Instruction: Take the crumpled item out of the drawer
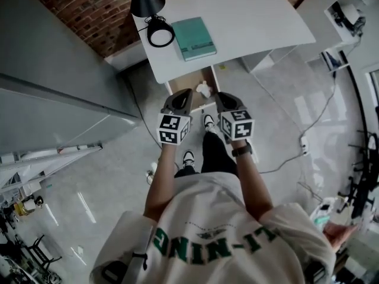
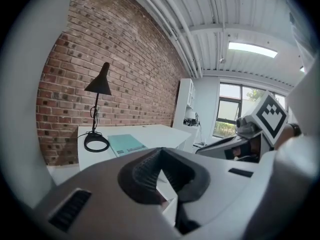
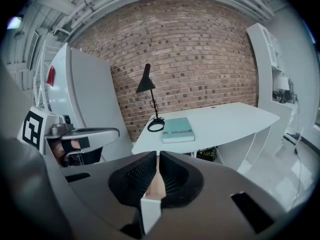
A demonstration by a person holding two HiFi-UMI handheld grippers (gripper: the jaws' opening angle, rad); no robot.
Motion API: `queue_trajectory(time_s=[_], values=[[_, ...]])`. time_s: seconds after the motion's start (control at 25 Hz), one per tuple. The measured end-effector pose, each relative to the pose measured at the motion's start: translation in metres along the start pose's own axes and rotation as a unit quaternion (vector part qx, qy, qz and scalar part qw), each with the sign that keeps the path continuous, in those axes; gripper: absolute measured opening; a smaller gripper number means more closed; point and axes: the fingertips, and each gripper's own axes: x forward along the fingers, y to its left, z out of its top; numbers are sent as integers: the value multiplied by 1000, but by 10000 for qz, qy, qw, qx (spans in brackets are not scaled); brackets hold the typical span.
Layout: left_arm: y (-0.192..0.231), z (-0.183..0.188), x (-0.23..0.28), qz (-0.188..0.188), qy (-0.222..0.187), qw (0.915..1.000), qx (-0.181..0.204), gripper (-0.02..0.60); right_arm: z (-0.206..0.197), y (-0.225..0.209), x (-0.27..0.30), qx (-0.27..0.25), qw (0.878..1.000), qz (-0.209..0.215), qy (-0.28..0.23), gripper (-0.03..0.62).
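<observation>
**Two closed, empty grippers poised side by side over the open drawer**
At centre frame both forearms reach straight ahead; the left gripper (image 1: 185, 93) and the right gripper (image 1: 222, 96) each have their jaws pressed together on nothing. One pale crumpled item (image 1: 204, 89) lies in the one open drawer (image 1: 177, 85), seen between the two gripper tips. One white desk (image 1: 254, 22) carries one black lamp (image 1: 148, 2) and one teal book (image 1: 194, 38), with a brick wall (image 1: 89, 5) behind and a glossy grey floor (image 1: 106, 188) below.

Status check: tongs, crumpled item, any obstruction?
Left tongs and right tongs shut, empty. Crumpled item lying in open drawer, untouched. Nothing in the way.
</observation>
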Motion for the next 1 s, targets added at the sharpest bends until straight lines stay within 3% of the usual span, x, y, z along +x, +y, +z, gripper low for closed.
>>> queue_trajectory(time_s=[0.56, 0.8, 1.0], values=[[42, -70, 69, 82, 449, 9988, -155, -6, -79, -44, 127, -631, 9886, 537, 1258, 6], [62, -96, 88, 79, 491, 9983, -297, -6, -111, -38, 170, -821, 9745, 972, 1848, 6], [74, -123, 102, 28, 644, 9970, -419, -6, -145, -52, 205, -1203, 9594, 1090, 2307, 6]])
